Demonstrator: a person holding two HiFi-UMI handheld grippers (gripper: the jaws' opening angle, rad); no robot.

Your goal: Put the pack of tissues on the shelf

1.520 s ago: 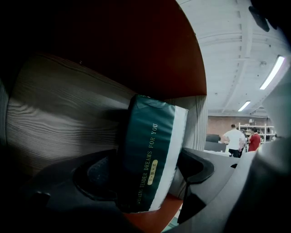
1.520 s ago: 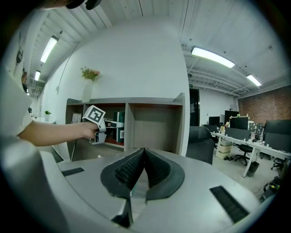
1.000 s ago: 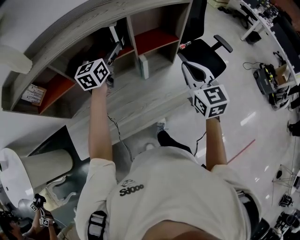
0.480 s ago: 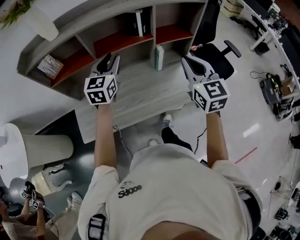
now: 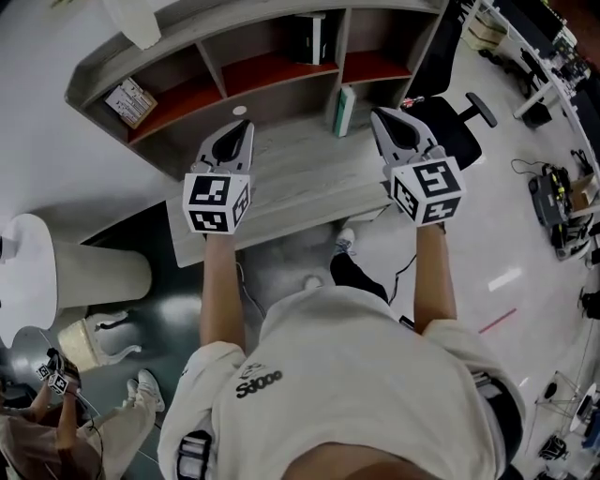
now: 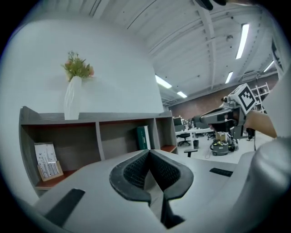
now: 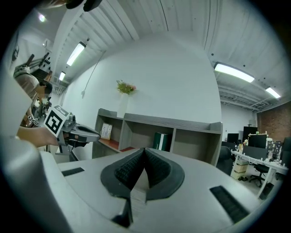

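Grey desk (image 5: pixel 300 187) w/ shelf (image 5: pixel 234 28) is sitting under both grippers. Pack of tissues (image 5: pixel 131 97) is leaning in the shelf's left compartment. Left gripper (image 5: pixel 241 128) & right gripper (image 5: pixel 383 116) are hovering over the desk, well apart from the pack. Both are keeping jaws pressed together w/ nothing btwn them.

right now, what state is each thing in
left gripper: shut, empty
right gripper: shut, empty
pack of tissues: standing in the left compartment of the shelf
green book: upright in the middle compartment
vase: upright on the shelf top, holding flowers
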